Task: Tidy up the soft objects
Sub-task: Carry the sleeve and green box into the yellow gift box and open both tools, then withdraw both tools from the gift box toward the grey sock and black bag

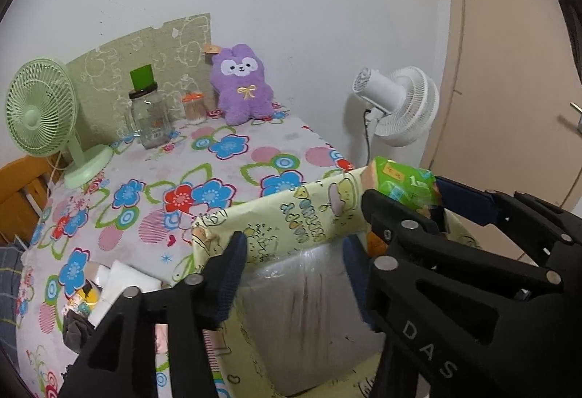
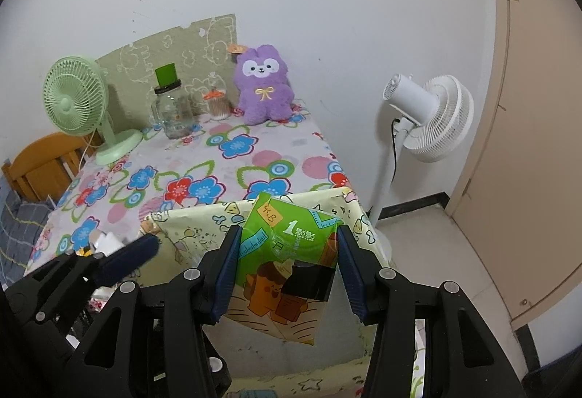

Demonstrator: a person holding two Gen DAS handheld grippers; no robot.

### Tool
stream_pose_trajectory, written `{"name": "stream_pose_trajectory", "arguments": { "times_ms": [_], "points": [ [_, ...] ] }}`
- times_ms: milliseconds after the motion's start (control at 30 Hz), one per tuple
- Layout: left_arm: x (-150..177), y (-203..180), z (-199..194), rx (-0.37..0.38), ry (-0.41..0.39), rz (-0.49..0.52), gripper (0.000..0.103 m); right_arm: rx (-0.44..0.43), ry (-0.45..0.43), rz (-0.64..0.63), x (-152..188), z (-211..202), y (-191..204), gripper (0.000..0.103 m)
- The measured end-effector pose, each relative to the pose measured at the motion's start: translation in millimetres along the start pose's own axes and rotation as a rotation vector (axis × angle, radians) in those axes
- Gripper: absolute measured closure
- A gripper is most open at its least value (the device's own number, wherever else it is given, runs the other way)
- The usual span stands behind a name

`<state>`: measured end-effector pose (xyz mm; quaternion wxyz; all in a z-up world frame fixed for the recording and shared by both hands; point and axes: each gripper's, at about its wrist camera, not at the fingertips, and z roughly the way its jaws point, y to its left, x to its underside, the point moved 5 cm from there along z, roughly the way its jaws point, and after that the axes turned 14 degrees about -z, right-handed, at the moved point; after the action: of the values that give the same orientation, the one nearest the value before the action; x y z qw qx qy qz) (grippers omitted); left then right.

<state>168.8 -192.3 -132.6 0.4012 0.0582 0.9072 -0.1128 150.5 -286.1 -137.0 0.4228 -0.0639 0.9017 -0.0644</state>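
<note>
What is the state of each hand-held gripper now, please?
Left hand-held gripper: open, its fingers at the rim of the yellow storage box, holding nothing.
Right hand-held gripper: shut on the green tissue pack, above the box.

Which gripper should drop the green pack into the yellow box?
Right. The right gripper already clamps the green tissue pack above the yellow box; the left gripper is open and empty at the box's rim.

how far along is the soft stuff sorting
Done: can't tell; little shows inside the yellow storage box. In hand: the right gripper is shut on a green tissue pack above the box. Left: the purple plush sits by the wall, and the small pile by the left gripper.
</note>
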Motion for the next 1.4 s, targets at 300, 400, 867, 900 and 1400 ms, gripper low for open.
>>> {"name": "stream_pose_trajectory", "arguments": {
  "times_ms": [300, 400, 867, 900, 1400],
  "points": [
    [-1.2, 6.1, 10.3, -0.016, 0.05, -0.014, 0.024, -0.009, 0.008, 0.003, -4.2, 14.1, -1.2, 0.046],
    [-0.5, 5.6, 9.8, -0.018, 0.049, 0.004, 0.015, -0.013, 0.024, -0.023, -5.0, 19.3, 4.3, 0.045],
    [-7.9, 24.3, -15.6, -0.028, 0.005, -0.009, 0.008, 0.026, -0.02, -0.06, -17.2, -5.1, 20.5, 0.017],
    [-8.1, 25.8, -18.5, -0.027, 0.0, -0.01, 0.007, 0.03, -0.023, -0.061, -18.2, -7.3, 21.7, 0.014],
    [-9.1, 54.5, -62.4, -0.023, -0.069, -0.03, 0.005, 0.061, -0.088, -0.072, -26.1, -50.9, 53.3, 0.004]
  ]
}}
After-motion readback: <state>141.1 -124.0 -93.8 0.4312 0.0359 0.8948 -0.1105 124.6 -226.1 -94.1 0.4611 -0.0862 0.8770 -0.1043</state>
